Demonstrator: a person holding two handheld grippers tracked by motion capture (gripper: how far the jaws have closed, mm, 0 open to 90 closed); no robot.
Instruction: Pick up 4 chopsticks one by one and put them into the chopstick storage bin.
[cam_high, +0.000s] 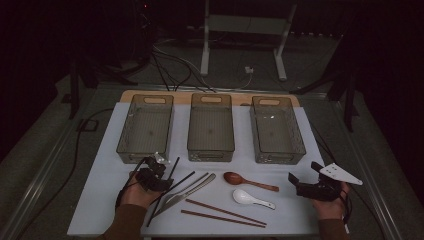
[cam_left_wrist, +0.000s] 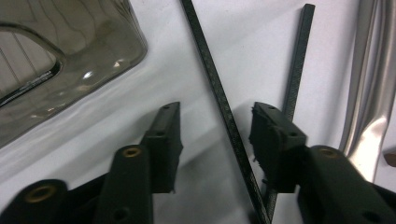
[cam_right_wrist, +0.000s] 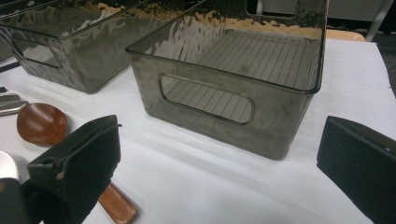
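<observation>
The left gripper's (cam_left_wrist: 215, 140) jaws stand apart astride a slim, matte black chopstick (cam_left_wrist: 219, 100) on white tablecloth (cam_left_wrist: 261, 51).

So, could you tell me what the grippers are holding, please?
Nothing yet: the left gripper straddles a black chopstick, pads not pressing; the right gripper is open.

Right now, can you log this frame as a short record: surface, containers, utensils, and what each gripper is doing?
surface: white table mat
containers: three smoky clear bins in a row, left bin, middle bin, right bin; nothing visible inside
utensils: black chopsticks, metal cutlery, wooden spoon, white spoon, brown chopsticks
left gripper: one black chopstick between its jaws, pads not yet pressing
right gripper: open, holding nothing, facing the right bin
</observation>
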